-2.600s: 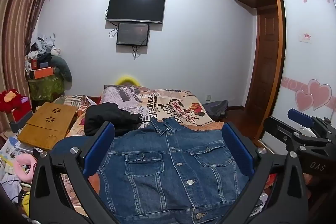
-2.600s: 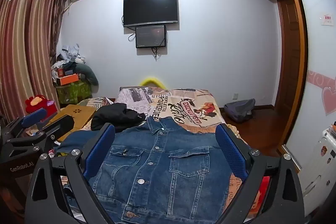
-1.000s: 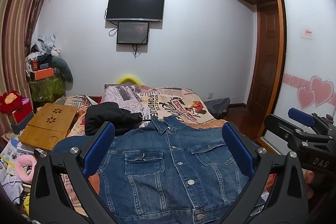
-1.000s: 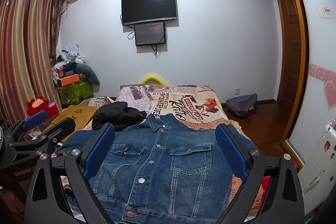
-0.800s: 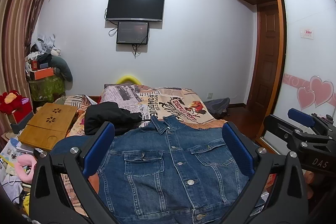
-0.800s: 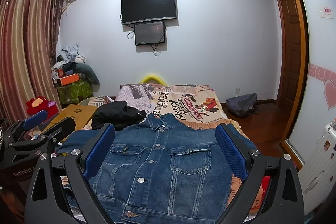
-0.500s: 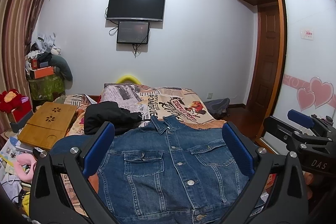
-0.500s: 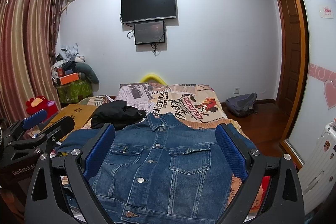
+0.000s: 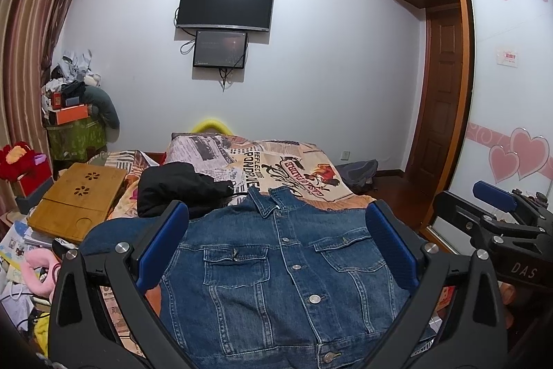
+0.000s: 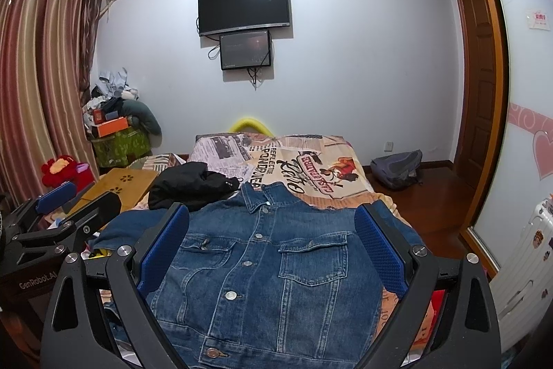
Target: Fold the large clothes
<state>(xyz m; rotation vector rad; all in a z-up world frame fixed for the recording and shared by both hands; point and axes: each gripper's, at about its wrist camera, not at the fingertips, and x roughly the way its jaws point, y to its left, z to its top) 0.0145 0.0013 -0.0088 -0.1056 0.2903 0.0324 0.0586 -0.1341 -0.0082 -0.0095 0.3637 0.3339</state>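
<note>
A blue denim jacket (image 9: pixel 283 265) lies flat, front up and buttoned, on the near end of the bed; it also shows in the right wrist view (image 10: pixel 269 268). My left gripper (image 9: pixel 276 244) is open and empty, held above the jacket's chest. My right gripper (image 10: pixel 273 244) is open and empty, also above the jacket. The right gripper shows at the right edge of the left wrist view (image 9: pixel 497 217); the left gripper shows at the left edge of the right wrist view (image 10: pixel 55 217). The jacket's left sleeve spreads out to the left (image 9: pixel 114 230).
A black garment (image 9: pixel 176 185) lies on the bed (image 9: pixel 276 161) beyond the jacket's collar. A wooden lap table (image 9: pixel 79 196) and clutter sit left of the bed. A grey backpack (image 10: pixel 397 172) lies on the floor at the right. A white suitcase (image 10: pixel 525 268) stands at the right.
Both grippers have drifted only slightly; the view shifts a little. The jacket has not moved and both grippers stay open.
</note>
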